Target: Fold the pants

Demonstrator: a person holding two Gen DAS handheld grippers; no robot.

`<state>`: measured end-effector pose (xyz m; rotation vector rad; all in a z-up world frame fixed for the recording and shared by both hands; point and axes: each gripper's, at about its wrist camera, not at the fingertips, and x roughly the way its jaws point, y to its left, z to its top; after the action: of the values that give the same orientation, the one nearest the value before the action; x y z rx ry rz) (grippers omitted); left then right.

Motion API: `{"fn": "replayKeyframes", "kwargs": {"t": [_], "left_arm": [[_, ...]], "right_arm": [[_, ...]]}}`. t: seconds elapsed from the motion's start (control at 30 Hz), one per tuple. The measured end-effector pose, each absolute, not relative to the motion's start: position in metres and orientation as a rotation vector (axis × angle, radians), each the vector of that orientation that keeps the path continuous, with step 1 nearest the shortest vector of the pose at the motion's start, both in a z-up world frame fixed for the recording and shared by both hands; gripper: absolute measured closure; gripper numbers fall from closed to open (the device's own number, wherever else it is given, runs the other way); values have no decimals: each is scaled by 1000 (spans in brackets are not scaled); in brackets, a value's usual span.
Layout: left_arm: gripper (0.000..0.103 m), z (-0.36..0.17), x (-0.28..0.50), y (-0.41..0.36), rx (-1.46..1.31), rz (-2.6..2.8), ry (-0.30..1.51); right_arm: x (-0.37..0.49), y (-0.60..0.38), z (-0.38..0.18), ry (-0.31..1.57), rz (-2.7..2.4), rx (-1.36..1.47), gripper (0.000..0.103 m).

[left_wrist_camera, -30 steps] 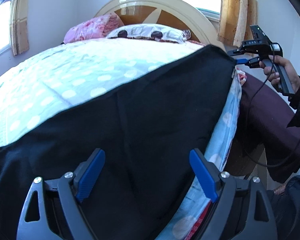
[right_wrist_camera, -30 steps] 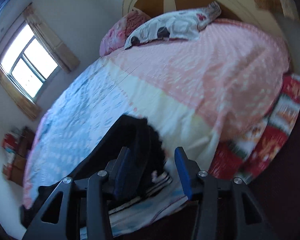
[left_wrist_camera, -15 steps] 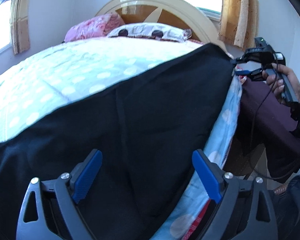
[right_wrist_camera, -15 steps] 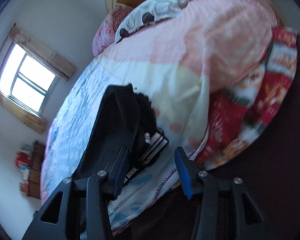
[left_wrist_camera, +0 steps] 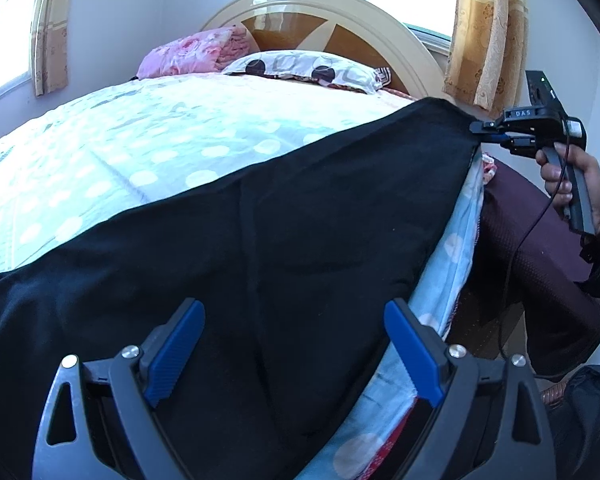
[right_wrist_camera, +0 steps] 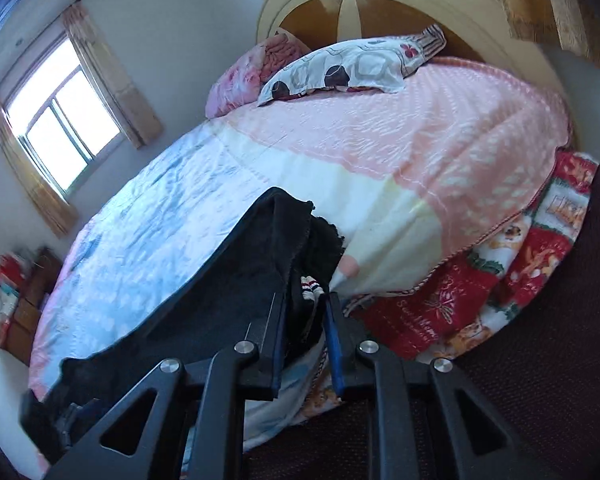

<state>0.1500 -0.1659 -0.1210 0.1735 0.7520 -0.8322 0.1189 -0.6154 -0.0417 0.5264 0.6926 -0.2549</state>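
Pants [left_wrist_camera: 284, 240], one black pair, lie flat along the near right edge of the bed [left_wrist_camera: 148, 148], apparently already doubled leg on leg, though the dark cloth hides the layers. Crosswise folds are left to do. Right gripper [right_wrist_camera: 306, 312] has its jaws clenched on the far end of the pants, where a striped label shows. Left gripper [left_wrist_camera: 294, 348] hovers over the near part of the pants, jaws spread wide and grasping nothing. Two pillows [left_wrist_camera: 304, 70] lie at the headboard, one pink, one spotted.
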Motion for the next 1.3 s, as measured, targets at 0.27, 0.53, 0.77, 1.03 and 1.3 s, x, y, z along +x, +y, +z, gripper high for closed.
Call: {"fn": "replayKeyframes", "kwargs": {"t": [0.27, 0.53, 0.77, 1.03, 1.3], "left_arm": [[9, -123, 154, -158, 121, -828, 773], [9, -127, 157, -157, 113, -829, 789], [9, -126, 156, -157, 106, -842, 782], [9, -128, 157, -152, 99, -833, 787], [9, -128, 157, -154, 107, -826, 787]], "right_arm": [[112, -607, -37, 677, -273, 443, 85], [107, -589, -26, 692, -334, 341, 85], [116, -581, -26, 727, -345, 246, 92], [116, -596, -18, 675, -340, 239, 75], [174, -637, -48, 868, -231, 305, 61]]}}
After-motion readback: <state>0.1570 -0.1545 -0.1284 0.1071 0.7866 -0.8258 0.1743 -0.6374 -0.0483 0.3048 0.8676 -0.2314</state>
